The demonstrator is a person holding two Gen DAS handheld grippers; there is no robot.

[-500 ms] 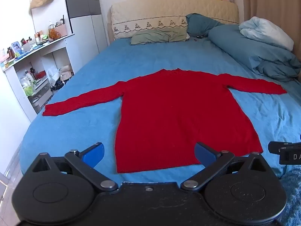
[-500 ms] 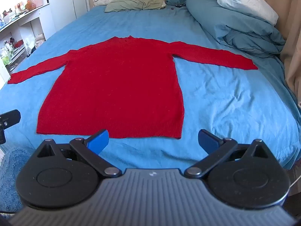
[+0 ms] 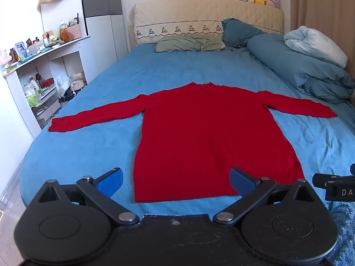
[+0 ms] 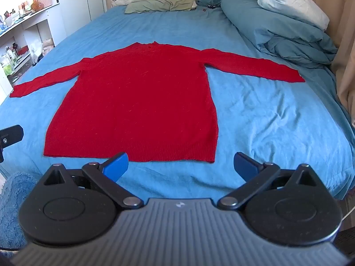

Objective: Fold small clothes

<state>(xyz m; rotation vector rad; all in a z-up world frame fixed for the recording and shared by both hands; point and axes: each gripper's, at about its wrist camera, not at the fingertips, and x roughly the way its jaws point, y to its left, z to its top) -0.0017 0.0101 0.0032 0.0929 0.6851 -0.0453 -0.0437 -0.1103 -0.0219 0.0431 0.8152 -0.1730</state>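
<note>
A red knitted sweater (image 3: 208, 133) (image 4: 137, 102) lies flat on the blue bed sheet (image 3: 77, 155) (image 4: 277, 128), both sleeves spread out sideways and the hem toward me. My left gripper (image 3: 176, 180) hovers wide open just in front of the hem's left half, nothing between its blue pads. My right gripper (image 4: 180, 165) is also wide open, poised before the hem's right corner, and holds nothing. A black part of the right gripper (image 3: 332, 185) shows at the right edge of the left wrist view.
A bunched blue duvet (image 3: 310, 71) (image 4: 284, 31) fills the bed's far right side, with pillows (image 3: 190, 43) at the headboard. White shelves (image 3: 33, 84) crowded with small items stand left of the bed. A fluffy blue rug (image 4: 13, 199) lies at the bed's foot.
</note>
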